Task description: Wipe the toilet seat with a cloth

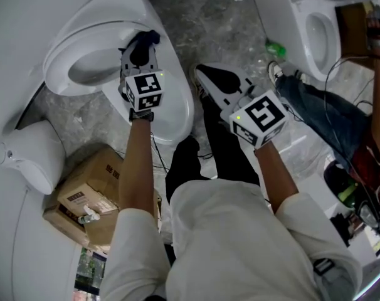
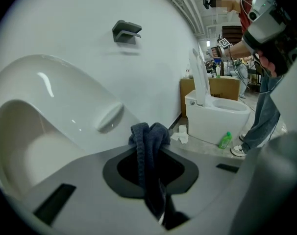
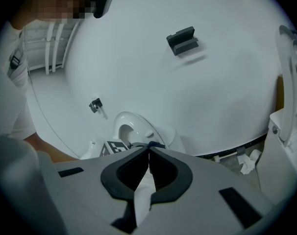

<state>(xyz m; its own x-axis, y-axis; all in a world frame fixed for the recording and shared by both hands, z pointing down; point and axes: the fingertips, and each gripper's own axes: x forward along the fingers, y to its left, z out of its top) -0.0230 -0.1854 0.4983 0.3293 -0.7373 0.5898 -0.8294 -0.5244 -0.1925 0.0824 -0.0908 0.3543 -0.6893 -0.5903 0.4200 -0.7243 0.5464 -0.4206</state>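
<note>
Holding dark blue fabric cloth (image 2: 148,151) near white oval toilet seat (image 1: 63,50), pre-wipe | L claw (image 2: 151,176) clamped on it | R claw (image 3: 148,154) together, empty | nxt: press + sweep

A workshop or storeroom; a toilet (image 1: 108,14) and a second toilet (image 1: 315,27) on bare floor (image 1: 196,17); cardboard box (image 1: 93,190) alongside.

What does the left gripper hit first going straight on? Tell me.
Probably the raised white toilet seat: the left gripper, shut on the dark cloth, points at it, cloth leading. Depth unclear.
</note>
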